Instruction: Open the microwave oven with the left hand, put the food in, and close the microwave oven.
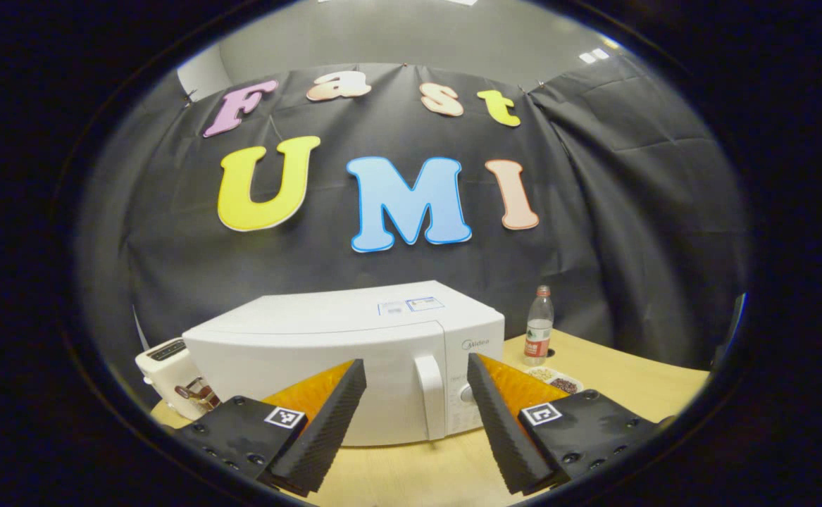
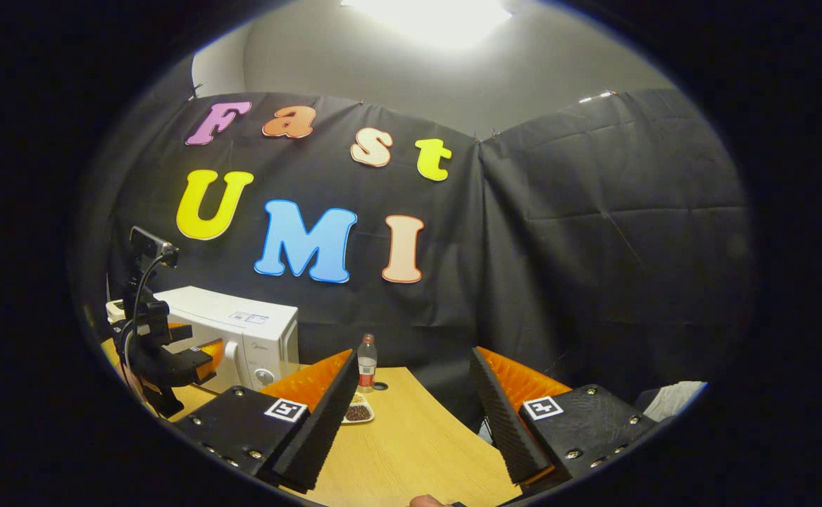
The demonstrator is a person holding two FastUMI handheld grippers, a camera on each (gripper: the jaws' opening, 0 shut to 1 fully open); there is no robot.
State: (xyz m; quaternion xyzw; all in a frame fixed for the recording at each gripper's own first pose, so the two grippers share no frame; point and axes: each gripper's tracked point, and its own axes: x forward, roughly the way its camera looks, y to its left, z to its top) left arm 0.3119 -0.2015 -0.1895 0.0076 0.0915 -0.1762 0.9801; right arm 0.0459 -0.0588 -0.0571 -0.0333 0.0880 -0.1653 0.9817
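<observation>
White plastic covers the microwave oven (image 1: 354,352), which stands on the wooden table (image 1: 636,366) with its door closed, straight ahead of the left gripper (image 1: 416,415). In the left gripper view the door handle (image 1: 430,394) is a vertical bar, its long axis running from 12 to 6 o'clock, and it appears directly between the two fingers, a little toward 1 o'clock from the middle of the gap. The fingers are spread wide apart and hold nothing; the handle looks near them but I judge it is not yet touched. So the coming move seems to depend on this: the gripper must go forward along its own axis until the upright handle sits between the fingers, then close across it and pull. The food, a small dish (image 1: 557,380) with dark and pale pieces, lies on the table at about 3 o'clock from the oven, just beside a plastic bottle (image 1: 539,325). In the right gripper view the right gripper (image 2: 411,415) is also spread open and empty, with the dish (image 2: 357,410) at 9 o'clock, close to its left finger, and the bottle (image 2: 367,362) behind it. The right hand is clearly nearer to the food, the left to the handle. From this view the left gripper (image 2: 192,359) is small and dark in front of the oven (image 2: 234,331), so its contact there cannot be judged.
</observation>
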